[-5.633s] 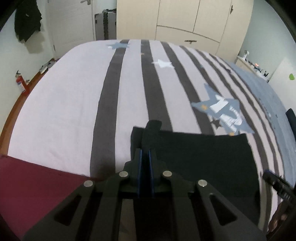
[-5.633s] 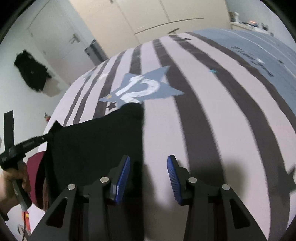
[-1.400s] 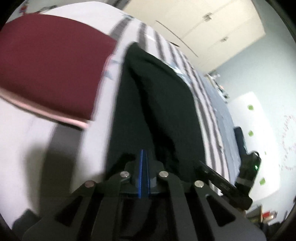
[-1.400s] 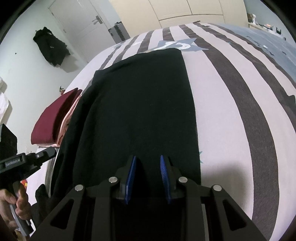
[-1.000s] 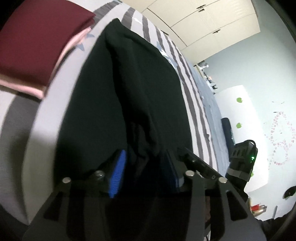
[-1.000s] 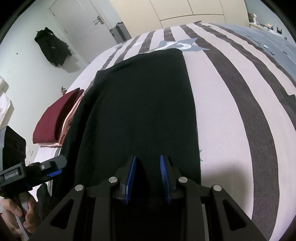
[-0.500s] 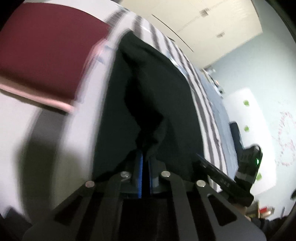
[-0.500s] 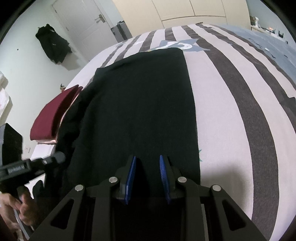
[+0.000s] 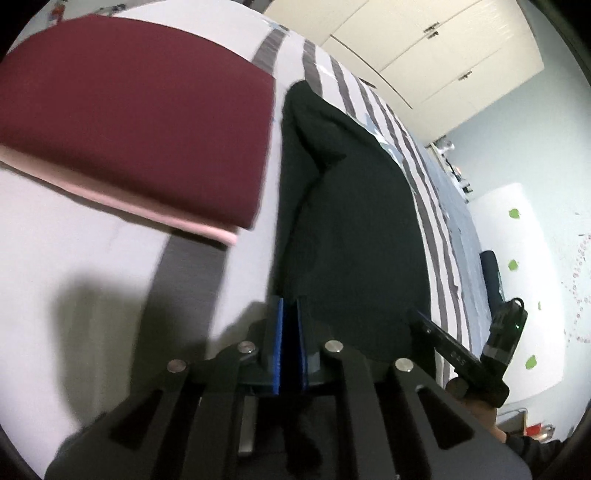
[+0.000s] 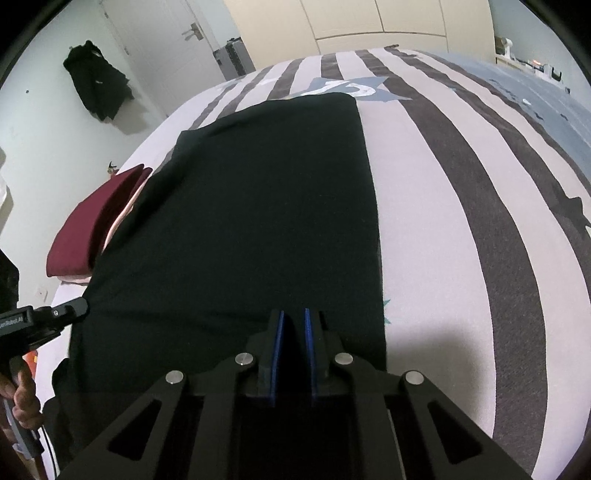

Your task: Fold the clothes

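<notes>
We see the black garment (image 10: 258,206) spread flat along the striped bed cover (image 10: 443,221), filling the middle of the right wrist view from the lower edge up toward the blue star print (image 10: 351,88) near the top centre. In the left wrist view the same cloth runs from the lower centre up to the upper middle, with a raised fold along its left edge. At the lower centre of the right wrist view, the right gripper (image 10: 293,332) sits over the garment's near hem; its jaws are closing, the blue pads nearly together with black cloth between them, though we cannot tell whether they press it yet. At the lower centre of the left wrist view, the left gripper (image 9: 288,332) has its jaws pressed together on the near left edge of the garment, dark cloth caught between the blue pads. To the left of the garment lies a folded maroon item (image 9: 129,118) stacked on a pink one (image 9: 147,212), close beside the black cloth. A hand (image 10: 22,395) grips the left tool's handle at the lower left of the right wrist view. Beyond the bed, cream wardrobe doors (image 10: 369,22) fill the top centre, a white door (image 10: 166,44) stands at the upper left, and a dark coat (image 10: 98,85) hangs on the wall beside it.
</notes>
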### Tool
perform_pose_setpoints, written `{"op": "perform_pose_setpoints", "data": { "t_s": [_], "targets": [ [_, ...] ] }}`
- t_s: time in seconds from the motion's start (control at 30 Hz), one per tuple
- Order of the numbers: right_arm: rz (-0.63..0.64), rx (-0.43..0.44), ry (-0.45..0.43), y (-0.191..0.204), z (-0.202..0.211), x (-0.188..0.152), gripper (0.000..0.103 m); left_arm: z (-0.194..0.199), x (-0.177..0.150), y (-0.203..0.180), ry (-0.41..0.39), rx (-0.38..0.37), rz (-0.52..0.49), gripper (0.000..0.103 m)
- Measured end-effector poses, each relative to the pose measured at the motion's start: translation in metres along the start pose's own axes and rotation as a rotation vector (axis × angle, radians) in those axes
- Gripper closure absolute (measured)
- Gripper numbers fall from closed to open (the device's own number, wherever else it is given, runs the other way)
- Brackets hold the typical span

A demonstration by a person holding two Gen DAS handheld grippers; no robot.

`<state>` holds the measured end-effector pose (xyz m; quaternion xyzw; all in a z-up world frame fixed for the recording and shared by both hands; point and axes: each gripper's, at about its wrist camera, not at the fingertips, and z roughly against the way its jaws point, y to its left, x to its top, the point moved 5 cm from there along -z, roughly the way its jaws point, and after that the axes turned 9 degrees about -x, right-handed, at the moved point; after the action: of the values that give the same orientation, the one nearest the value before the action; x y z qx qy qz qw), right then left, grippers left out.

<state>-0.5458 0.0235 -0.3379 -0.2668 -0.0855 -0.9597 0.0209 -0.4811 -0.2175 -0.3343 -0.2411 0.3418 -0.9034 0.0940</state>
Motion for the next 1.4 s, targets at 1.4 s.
{"op": "perform_pose_setpoints", "data": {
  "t_s": [1.4],
  "targets": [
    [0.036, -0.014, -0.007, 0.009, -0.050, 0.075, 0.094, -0.084, 0.126, -0.016, 0.009, -0.009, -0.087, 0.100]
  ]
}}
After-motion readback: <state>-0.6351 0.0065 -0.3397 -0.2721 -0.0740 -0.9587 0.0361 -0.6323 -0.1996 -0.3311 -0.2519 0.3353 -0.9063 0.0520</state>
